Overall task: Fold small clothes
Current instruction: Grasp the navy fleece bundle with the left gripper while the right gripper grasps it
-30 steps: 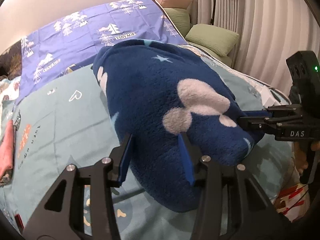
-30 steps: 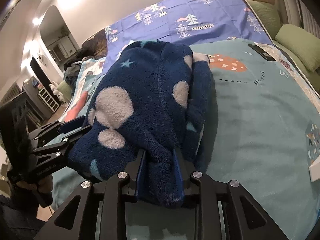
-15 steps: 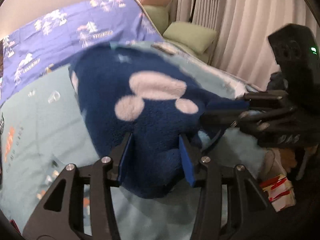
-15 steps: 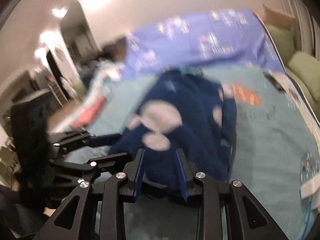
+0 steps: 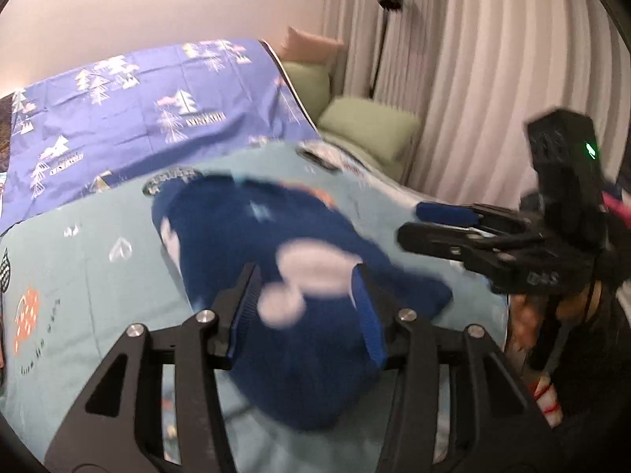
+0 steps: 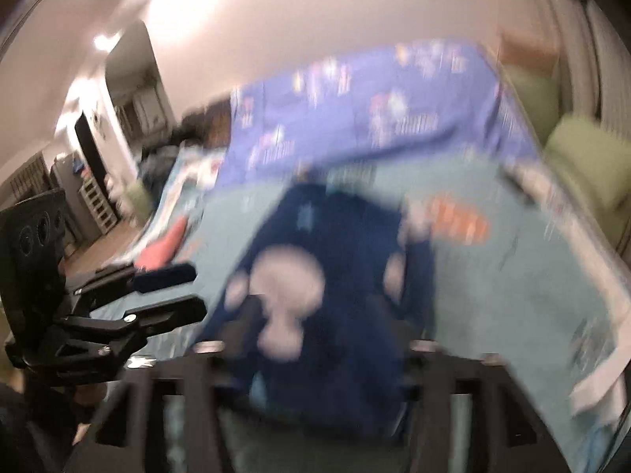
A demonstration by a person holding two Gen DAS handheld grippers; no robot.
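A folded dark blue fleece garment (image 5: 276, 260) with white spots lies on the teal bed sheet (image 5: 98, 276). It also shows, blurred, in the right wrist view (image 6: 327, 287). My left gripper (image 5: 305, 311) is open, its blue pads apart above the garment's near end. My right gripper (image 6: 315, 339) is open and blurred, above the garment's near edge. In the left wrist view the right gripper (image 5: 418, 220) hangs to the right of the garment, jaws apart and empty. In the right wrist view the left gripper (image 6: 189, 287) is at the left, apart from the garment.
A purple tree-print sheet (image 5: 138, 110) covers the far half of the bed. Green pillows (image 5: 366, 126) and curtains (image 5: 493, 59) are at the far right. A pink cloth (image 6: 161, 248) lies at the bed's left edge. A doorway and furniture (image 6: 94, 197) are far left.
Both grippers have let go of the fleece garment and pulled back and up. The garment now lies flat on the sheet. The right gripper's jaws have opened wider.
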